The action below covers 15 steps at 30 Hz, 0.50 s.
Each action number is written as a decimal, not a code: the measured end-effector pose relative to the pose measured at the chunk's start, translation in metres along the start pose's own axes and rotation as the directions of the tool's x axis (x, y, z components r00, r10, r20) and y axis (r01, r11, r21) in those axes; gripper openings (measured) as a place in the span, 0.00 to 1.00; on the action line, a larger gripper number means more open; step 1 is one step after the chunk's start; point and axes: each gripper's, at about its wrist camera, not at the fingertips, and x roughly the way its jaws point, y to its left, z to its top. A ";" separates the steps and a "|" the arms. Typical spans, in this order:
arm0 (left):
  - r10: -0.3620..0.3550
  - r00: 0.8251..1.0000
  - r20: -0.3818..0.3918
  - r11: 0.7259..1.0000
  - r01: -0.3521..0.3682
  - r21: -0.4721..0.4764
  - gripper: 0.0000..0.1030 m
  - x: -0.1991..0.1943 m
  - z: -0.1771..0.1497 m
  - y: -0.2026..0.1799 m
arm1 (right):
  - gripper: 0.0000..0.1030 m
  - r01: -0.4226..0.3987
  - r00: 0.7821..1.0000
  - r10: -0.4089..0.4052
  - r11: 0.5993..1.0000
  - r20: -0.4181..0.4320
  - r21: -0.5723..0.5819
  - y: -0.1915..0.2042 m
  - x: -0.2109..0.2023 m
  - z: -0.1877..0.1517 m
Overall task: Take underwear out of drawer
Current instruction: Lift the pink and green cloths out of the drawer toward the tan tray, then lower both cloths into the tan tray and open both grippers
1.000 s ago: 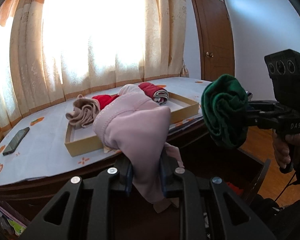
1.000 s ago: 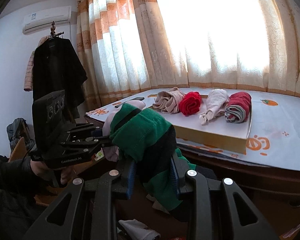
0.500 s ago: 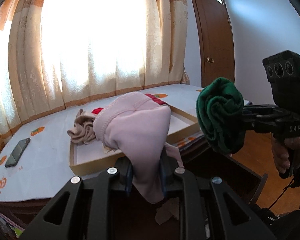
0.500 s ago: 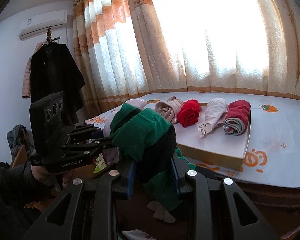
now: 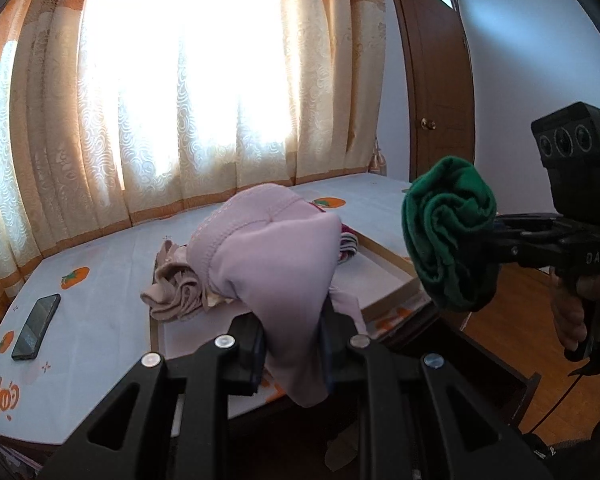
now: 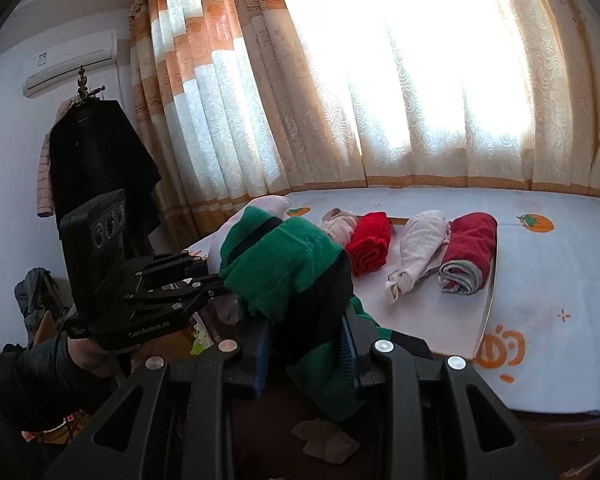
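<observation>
My left gripper (image 5: 292, 340) is shut on a rolled pale pink underwear (image 5: 276, 248), held above the near edge of the table. My right gripper (image 6: 304, 340) is shut on a rolled green underwear (image 6: 284, 264); it also shows in the left wrist view (image 5: 448, 236) at the right. Both rolls hang in the air in front of a shallow cardboard tray (image 6: 488, 300) on the table. In the tray lie a beige roll (image 6: 340, 224), a red roll (image 6: 370, 242), a whitish roll (image 6: 420, 248) and a dark red and grey roll (image 6: 466, 254). The open dark drawer (image 5: 516, 384) is below the grippers.
The table has a white cloth with orange fruit prints (image 6: 560, 320). A black phone (image 5: 36, 326) lies on it at the left. Curtains cover the window behind. A dark coat (image 6: 100, 168) hangs at the left, a brown door (image 5: 436, 92) stands at the right.
Both grippers have risen with their rolls and moved closer to the table; the view now looks down on the tray top.
</observation>
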 end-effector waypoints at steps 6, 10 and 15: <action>0.009 1.000 -0.016 1.000 -0.009 0.012 0.19 0.013 0.014 0.006 | 0.31 0.015 1.000 -0.015 1.000 -0.010 0.004 -0.008 0.007 0.018; 0.004 0.999 -0.034 1.000 -0.004 0.013 0.19 0.023 0.023 0.009 | 0.31 0.013 1.000 -0.013 1.000 -0.011 0.018 -0.012 0.011 0.030; 0.007 0.998 -0.057 1.000 -0.007 0.008 0.19 0.038 0.034 0.015 | 0.31 0.024 1.000 -0.023 1.000 -0.021 0.011 -0.013 0.019 0.044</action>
